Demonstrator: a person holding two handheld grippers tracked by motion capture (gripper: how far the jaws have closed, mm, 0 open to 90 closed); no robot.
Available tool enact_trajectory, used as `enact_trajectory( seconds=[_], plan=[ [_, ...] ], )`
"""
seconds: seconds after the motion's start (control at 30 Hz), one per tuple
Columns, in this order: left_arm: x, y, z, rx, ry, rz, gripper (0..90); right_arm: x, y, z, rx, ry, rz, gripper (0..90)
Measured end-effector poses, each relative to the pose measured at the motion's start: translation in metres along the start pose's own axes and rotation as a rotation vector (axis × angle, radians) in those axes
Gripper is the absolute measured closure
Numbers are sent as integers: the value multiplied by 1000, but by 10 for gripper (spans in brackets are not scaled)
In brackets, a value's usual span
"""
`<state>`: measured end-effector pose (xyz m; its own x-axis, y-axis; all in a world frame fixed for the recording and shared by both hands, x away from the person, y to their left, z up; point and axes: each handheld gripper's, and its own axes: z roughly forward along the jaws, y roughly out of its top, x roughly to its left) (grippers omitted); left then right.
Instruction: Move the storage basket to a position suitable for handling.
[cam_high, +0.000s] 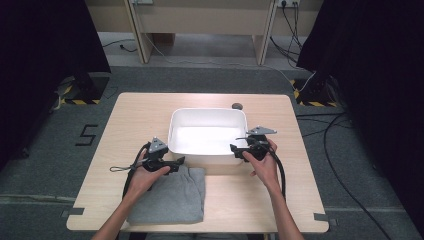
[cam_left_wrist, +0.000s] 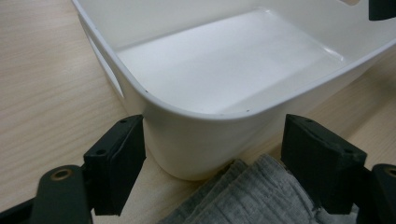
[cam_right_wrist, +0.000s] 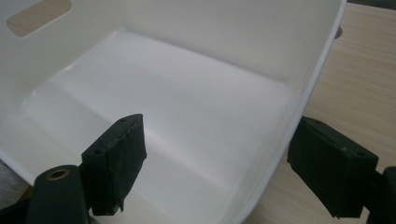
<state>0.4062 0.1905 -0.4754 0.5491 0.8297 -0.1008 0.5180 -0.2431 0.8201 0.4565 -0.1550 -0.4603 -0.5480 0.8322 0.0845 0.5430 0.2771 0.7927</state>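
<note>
A white plastic tub (cam_high: 176, 131) stands empty in the middle of the wooden table (cam_high: 280, 190). A folded grey cloth (cam_high: 172, 197) lies at the front left, reaching the tub's near side. My left gripper (cam_high: 176, 163) hovers over the cloth's far edge, open. In the left gripper view the tub's near corner (cam_left_wrist: 187, 140) stands between the wide jaws of the left gripper (cam_left_wrist: 215, 135), above the cloth (cam_left_wrist: 252, 200). My right gripper (cam_high: 235, 149) is open at the tub's near right. Its jaws straddle the tub's wall (cam_right_wrist: 322, 60), one inside and one outside, in the right gripper (cam_right_wrist: 215, 144) view.
A small dark round object (cam_high: 237, 106) lies on the table just beyond the tub's far rim. Black curtains hang at both sides. Cables (cam_high: 345, 165) run over the floor to the right. A wooden bench (cam_high: 200, 20) stands behind the table.
</note>
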Motion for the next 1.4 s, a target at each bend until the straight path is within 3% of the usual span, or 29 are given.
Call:
enact_trajectory(
  seconds=[0.6, 0.8, 1.1, 1.4],
  plan=[
    [4, 1, 0, 0, -17, -32, 229, -3, 1, 5, -21, 10, 6, 214],
    [6, 0, -9, 9, -15, -35, 218, 0, 1, -9, -61, -6, -7, 225],
    [12, -18, -46, 2, 4, -34, 197, 9, -7, -54, -115, -14, -50, 224],
    [21, -40, -85, -44, 39, -65, 189, 33, -31, -76, -106, 71, -112, 211]
  ],
)
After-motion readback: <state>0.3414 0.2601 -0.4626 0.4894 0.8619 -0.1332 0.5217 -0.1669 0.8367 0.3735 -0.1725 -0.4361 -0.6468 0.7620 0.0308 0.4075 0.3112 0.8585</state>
